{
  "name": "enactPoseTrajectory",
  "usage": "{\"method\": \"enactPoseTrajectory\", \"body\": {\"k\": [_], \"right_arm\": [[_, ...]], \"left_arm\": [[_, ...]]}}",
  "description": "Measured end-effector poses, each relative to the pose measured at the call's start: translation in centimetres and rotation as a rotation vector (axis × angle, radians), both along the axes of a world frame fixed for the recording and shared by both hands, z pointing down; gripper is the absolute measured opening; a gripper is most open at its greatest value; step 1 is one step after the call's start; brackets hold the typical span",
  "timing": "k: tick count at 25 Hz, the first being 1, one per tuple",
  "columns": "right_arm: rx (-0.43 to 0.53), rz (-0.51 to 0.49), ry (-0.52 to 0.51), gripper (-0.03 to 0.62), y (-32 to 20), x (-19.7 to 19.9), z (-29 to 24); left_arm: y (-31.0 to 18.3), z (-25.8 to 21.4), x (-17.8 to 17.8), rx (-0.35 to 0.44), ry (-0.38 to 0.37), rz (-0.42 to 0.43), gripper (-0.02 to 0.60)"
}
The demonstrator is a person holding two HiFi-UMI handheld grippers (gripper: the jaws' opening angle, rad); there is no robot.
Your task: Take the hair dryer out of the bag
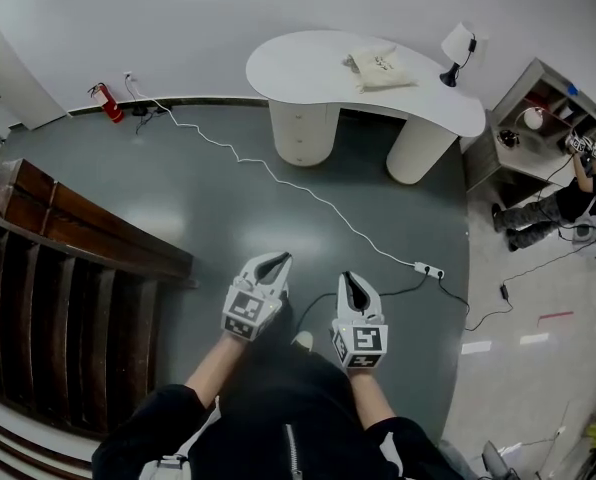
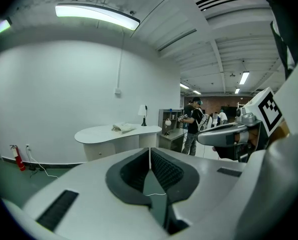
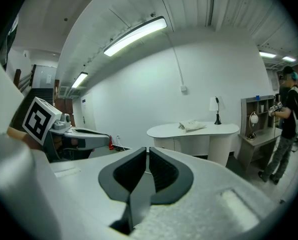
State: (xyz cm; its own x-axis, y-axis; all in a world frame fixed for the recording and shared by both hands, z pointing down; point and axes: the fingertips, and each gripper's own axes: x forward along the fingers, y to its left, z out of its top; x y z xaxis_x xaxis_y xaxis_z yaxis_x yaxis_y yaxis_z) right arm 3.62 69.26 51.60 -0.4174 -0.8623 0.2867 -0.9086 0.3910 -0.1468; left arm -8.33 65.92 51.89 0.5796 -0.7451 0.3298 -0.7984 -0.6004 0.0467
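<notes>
A cream cloth bag [image 1: 381, 68] lies on a white curved table [image 1: 308, 63] far across the room; it also shows as the bag [image 2: 123, 127] in the left gripper view and the bag [image 3: 192, 125] in the right gripper view. No hair dryer shows. My left gripper [image 1: 280, 259] and right gripper [image 1: 347, 278] are held side by side over the grey floor, far short of the table, both pointing toward it. The left gripper [image 2: 149, 149] has its jaws shut with nothing between them. The right gripper [image 3: 147, 149] is likewise shut and empty.
A small lamp [image 1: 457, 50] stands at the table's right end. A white cable and power strip [image 1: 428, 269] cross the floor ahead. Wooden stairs [image 1: 68, 268] sit at left, a fire extinguisher [image 1: 106, 101] by the wall, a shelf unit [image 1: 534, 118] and a person [image 1: 578, 196] at right.
</notes>
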Motion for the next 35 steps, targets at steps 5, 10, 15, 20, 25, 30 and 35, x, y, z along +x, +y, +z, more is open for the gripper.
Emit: {"method": "enactPoseTrajectory", "body": {"k": [5,10,15,20,25,30,35], "right_arm": [[-0.004,0.01,0.015,0.008,-3.8,-0.3,-0.3],[-0.006,0.026,0.024,0.008,-7.3,-1.1,-0.7],[-0.018,0.05,0.026,0.008,-11.1,-2.0,-0.6],[-0.021,0.06,0.033,0.008,-14.6,-3.5,-0.7],[-0.028,0.06,0.037,0.008,-17.3,-5.5,-0.5],[-0.042,0.056,0.041,0.008,-19.7,-7.7,0.1],[-0.052,0.066,0.04,0.008,-21.6,-9.3,0.4]], "left_arm": [[-4.0,0.2,0.5,-0.008,0.02,0.03,0.02],[-7.4,0.0,0.9,-0.011,0.047,0.088,0.018],[-10.8,-0.4,0.8,-0.004,0.036,0.15,0.012],[-14.0,-0.4,-0.6,-0.001,0.027,0.173,0.011],[-16.6,-0.3,-2.1,-0.01,0.041,0.187,0.011],[-19.0,0.1,-4.0,-0.021,0.054,0.194,0.011],[-21.0,0.5,-5.7,-0.036,0.062,0.198,0.011]]}}
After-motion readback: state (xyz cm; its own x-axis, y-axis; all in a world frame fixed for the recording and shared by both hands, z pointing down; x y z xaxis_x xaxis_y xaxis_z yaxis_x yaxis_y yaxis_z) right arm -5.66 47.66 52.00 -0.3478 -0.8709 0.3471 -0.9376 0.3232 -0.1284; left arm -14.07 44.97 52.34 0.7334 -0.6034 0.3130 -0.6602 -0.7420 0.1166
